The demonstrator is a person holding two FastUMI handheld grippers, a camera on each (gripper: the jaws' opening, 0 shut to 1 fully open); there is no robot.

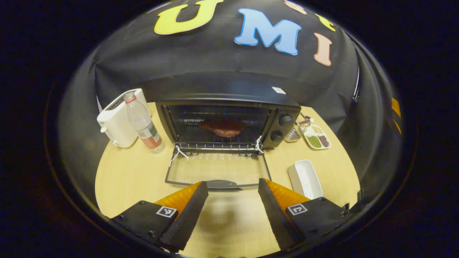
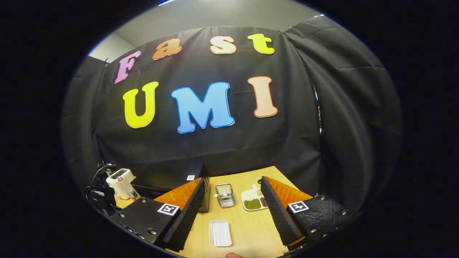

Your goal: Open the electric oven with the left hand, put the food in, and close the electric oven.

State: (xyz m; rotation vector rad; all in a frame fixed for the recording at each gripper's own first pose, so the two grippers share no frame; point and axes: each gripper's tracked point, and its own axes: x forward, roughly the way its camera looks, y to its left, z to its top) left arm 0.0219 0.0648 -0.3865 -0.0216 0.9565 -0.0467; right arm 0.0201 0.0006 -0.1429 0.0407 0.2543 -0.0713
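Both my tongs are spread wide and hold nothing. My left gripper (image 1: 233, 186) sits just in front of the oven (image 1: 229, 122) door's handle (image 1: 221, 184). My right gripper (image 2: 233, 191) hangs over the table (image 2: 251, 229), right of the oven. Food (image 1: 222, 127) lies on the rack inside the oven.

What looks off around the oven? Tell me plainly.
Nothing spilled or damaged. The oven door lies fully down with the food on the rack. White string is tied at both door hinges, which looks improvised. The bottle stands upright.

Black oven (image 1: 229, 122) (reddish-brown food (image 1: 223, 128))
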